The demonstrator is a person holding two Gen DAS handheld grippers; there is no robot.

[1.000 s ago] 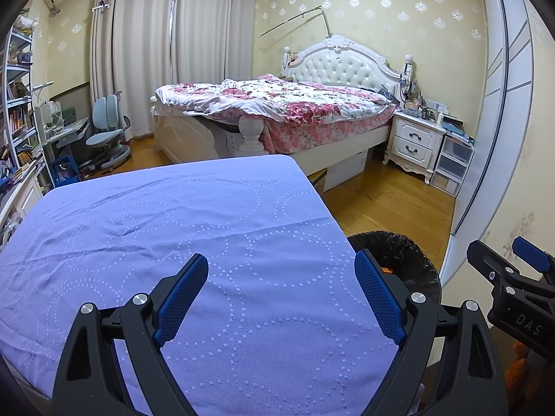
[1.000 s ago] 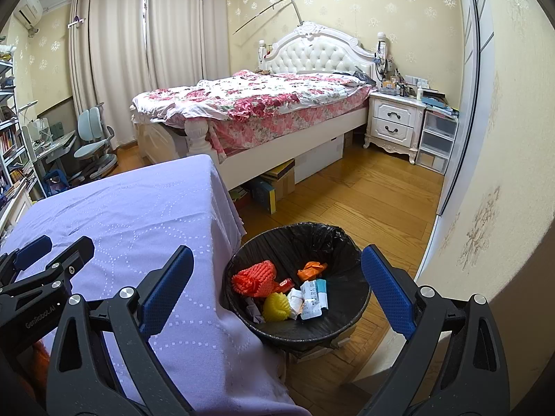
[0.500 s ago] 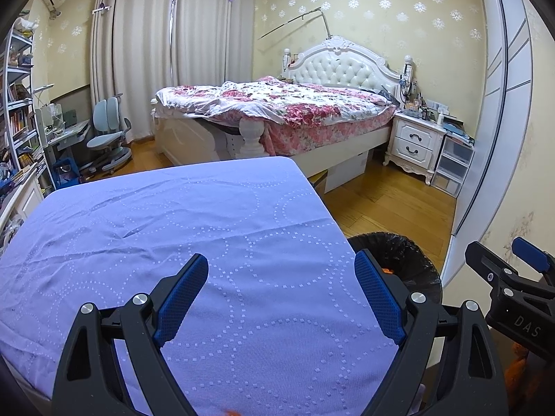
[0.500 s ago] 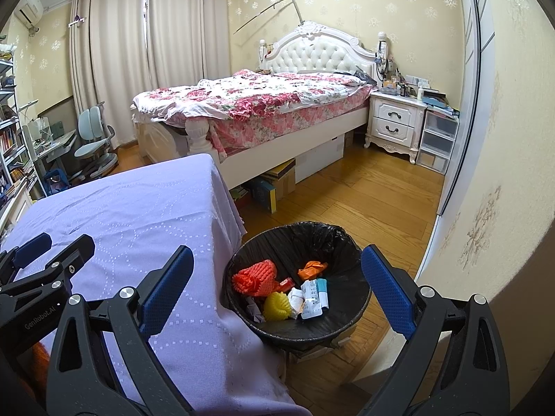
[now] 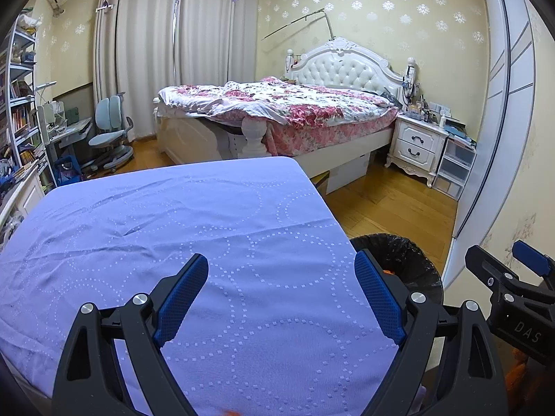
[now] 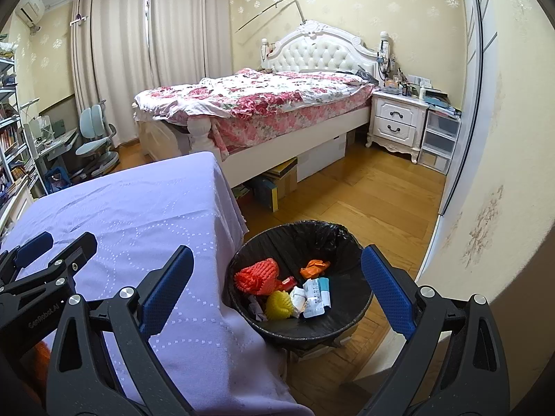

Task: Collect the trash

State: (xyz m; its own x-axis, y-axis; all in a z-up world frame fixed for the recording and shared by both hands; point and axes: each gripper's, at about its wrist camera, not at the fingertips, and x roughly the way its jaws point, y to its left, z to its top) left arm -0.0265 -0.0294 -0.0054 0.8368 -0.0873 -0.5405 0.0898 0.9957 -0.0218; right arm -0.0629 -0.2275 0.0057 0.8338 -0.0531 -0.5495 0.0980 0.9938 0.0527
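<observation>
A black-lined trash bin (image 6: 341,242) stands on the floor beside the table's right edge; its rim also shows in the left wrist view (image 5: 409,253). Inside lie red-orange foam netting (image 6: 256,275), a yellow net (image 6: 279,303), an orange scrap (image 6: 314,267) and white wrappers (image 6: 314,294). My left gripper (image 5: 281,277) is open and empty above the purple tablecloth (image 5: 173,228). My right gripper (image 6: 275,270) is open and empty above the bin. Each gripper appears at the edge of the other's view.
The table with the purple cloth (image 6: 138,208) fills the left. A bed (image 6: 260,104) stands behind, with boxes under it. A white nightstand (image 6: 399,121), a wardrobe wall at the right, a blue chair (image 6: 93,135) and shelves at the left.
The left gripper's view has tilted very slightly; both grippers stay open and nearly still.
</observation>
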